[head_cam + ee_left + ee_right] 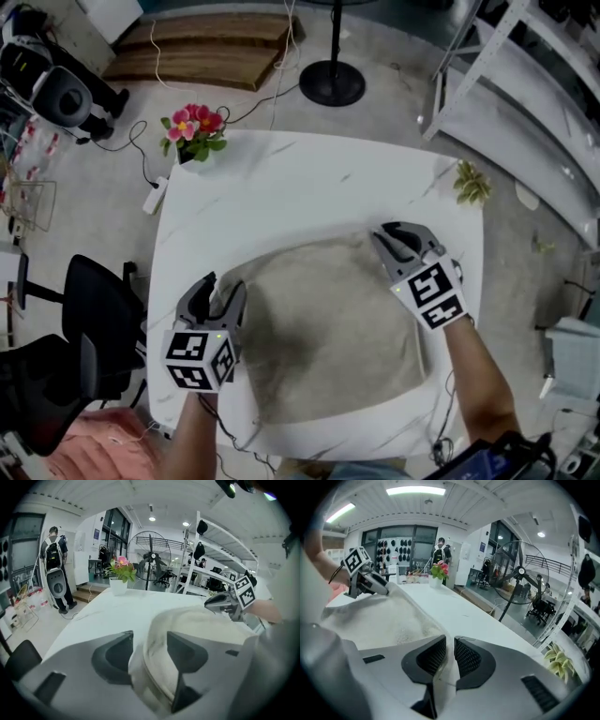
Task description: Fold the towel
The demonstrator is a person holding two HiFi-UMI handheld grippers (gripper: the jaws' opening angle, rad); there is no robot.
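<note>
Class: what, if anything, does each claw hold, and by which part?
Nothing seems gripped. An edge of the towel lies between the parted jaws of the left claw and the right claw, pads not pressing.

My head cam looks steeply down on the whole table [281,187] from above its near edge. Left gripper [221,287] cam and right gripper [388,234] cam sit low, close over the towel [328,328], facing across the table. Each catches the other gripper; all three share the flowers [192,127].
</note>
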